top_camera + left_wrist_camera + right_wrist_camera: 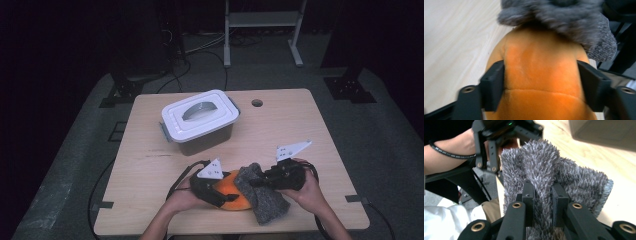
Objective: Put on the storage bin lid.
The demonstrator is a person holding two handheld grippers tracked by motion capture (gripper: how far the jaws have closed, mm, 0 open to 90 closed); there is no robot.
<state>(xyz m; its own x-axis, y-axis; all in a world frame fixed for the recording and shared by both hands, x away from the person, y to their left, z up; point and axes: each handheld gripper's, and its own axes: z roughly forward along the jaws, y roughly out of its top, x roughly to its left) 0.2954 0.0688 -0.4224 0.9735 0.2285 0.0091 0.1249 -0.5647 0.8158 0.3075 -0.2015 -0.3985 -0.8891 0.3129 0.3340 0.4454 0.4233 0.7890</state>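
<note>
Two tools grip: left tool (540, 82) pinches orange plush (541, 75); right tool (543, 195) clamps fuzzy grey cloth (541, 165).

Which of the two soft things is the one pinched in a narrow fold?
The grey furry cloth: the right gripper pinches a narrow fold of it. The orange plush toy is bulkier and sits between the left gripper's wide-set jaws.

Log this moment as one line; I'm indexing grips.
left gripper: shut on orange plush | right gripper: shut on grey fuzzy cloth | lidded box: untouched
</note>
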